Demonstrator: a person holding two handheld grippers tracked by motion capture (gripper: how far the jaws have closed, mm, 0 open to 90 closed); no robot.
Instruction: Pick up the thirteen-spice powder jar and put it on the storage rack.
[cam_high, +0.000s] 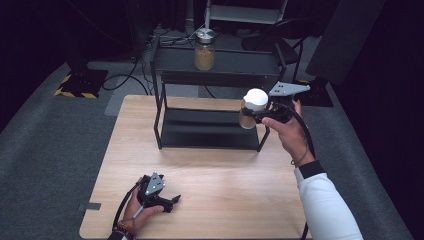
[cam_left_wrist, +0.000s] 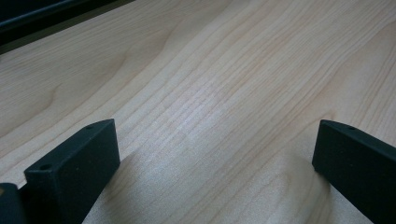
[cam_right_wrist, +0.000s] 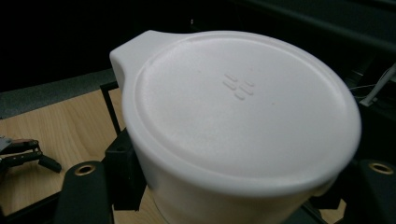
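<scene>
A jar with a white lid (cam_high: 256, 99) and brownish contents hangs in the air by the right end of the black two-level rack (cam_high: 165, 77). My right gripper (cam_high: 252, 117) is shut on the jar just under the lid. In the right gripper view the white lid (cam_right_wrist: 238, 107) is close up, with a black finger (cam_right_wrist: 86, 186) on each side of the jar. My left gripper (cam_high: 175, 199) rests on the wooden table (cam_high: 225, 185) near its front left. Its jaws stand wide apart over bare wood (cam_left_wrist: 215, 154).
A second jar (cam_high: 204, 50), with a metal lid and tan contents, stands on the rack's top level. The rack's lower shelf (cam_high: 210, 129) is bare. Dark floor with cables and a yellow-black striped plate (cam_high: 80, 85) surrounds the table.
</scene>
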